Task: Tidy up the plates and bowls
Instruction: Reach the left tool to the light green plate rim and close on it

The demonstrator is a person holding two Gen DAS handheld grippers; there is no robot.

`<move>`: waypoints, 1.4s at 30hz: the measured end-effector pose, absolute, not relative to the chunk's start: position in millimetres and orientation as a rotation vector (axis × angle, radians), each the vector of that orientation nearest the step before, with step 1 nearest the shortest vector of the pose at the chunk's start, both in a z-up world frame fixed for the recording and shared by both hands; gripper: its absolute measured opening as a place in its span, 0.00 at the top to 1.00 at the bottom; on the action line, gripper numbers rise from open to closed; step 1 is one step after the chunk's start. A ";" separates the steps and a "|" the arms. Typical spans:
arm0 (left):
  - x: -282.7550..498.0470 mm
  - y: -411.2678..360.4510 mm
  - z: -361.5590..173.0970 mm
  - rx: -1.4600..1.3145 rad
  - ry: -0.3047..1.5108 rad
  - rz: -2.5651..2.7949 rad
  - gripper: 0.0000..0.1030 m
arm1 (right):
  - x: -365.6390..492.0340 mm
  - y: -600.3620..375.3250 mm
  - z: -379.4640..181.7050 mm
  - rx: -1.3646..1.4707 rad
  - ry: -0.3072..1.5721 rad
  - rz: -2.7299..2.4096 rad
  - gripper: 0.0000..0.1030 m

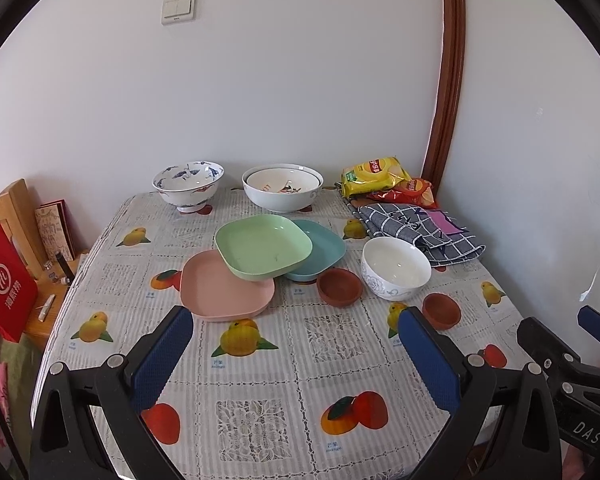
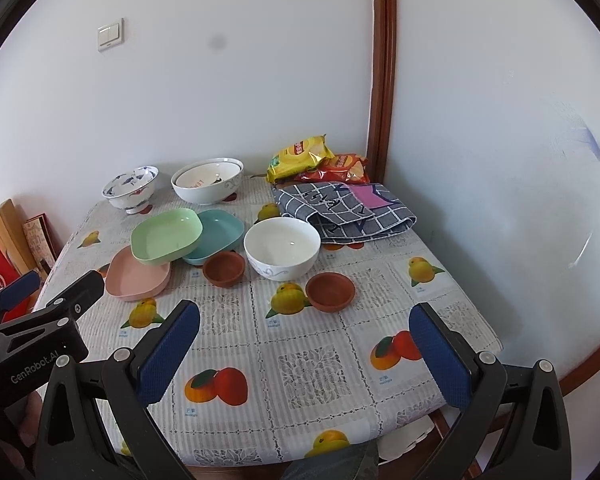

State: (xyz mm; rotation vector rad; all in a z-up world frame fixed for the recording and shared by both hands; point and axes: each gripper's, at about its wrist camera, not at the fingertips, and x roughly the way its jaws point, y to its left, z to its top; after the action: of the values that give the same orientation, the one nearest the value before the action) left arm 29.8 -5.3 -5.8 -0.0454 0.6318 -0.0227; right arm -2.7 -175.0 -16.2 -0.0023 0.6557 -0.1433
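Hovering over the near worktop (image 1: 260, 380), your left claw (image 1: 296, 356) and right claw (image 2: 304, 356) both gape, empty. Green plate (image 1: 264, 248) at 12 o'clock leans across pink plate (image 1: 224, 288) and teal plate (image 1: 324, 248); nudge it carelessly and it likely slides into the brown bowl (image 1: 339, 286).

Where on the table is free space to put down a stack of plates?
The near half of the table, in front of the pink plate and the two brown bowls, is bare. Another strip lies along the left edge, beside the blue-patterned bowl. The middle and the far right corner, with the checked cloth, are crowded.
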 end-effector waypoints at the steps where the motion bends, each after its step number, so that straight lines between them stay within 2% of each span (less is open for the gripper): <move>1: 33.3 -4.4 -6.6 -0.044 0.636 -0.022 0.00 | 1.7 -174.3 -17.3 -0.005 0.660 -0.148 0.00; 11: 83.1 19.2 -22.5 -0.090 0.704 -0.003 0.00 | 45.0 -171.9 -32.4 -0.016 0.643 -0.109 0.00; 25: 163.8 70.6 -52.0 -0.151 0.798 0.084 0.01 | 142.6 -133.2 -57.7 0.003 0.742 0.050 0.02; 27: 173.9 76.0 -56.0 -0.148 0.796 0.089 0.04 | 155.8 -127.0 -61.5 0.000 0.756 0.064 0.03; 42: 251.5 101.2 -85.9 -0.125 0.841 0.093 0.07 | 237.5 -77.4 -97.8 -0.045 0.828 0.146 0.23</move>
State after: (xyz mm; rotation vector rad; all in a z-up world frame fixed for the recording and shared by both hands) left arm 251.5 101.2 -85.9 -0.1252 0.8415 0.0928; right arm 237.5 -77.4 -97.8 -0.0445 0.8284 0.1461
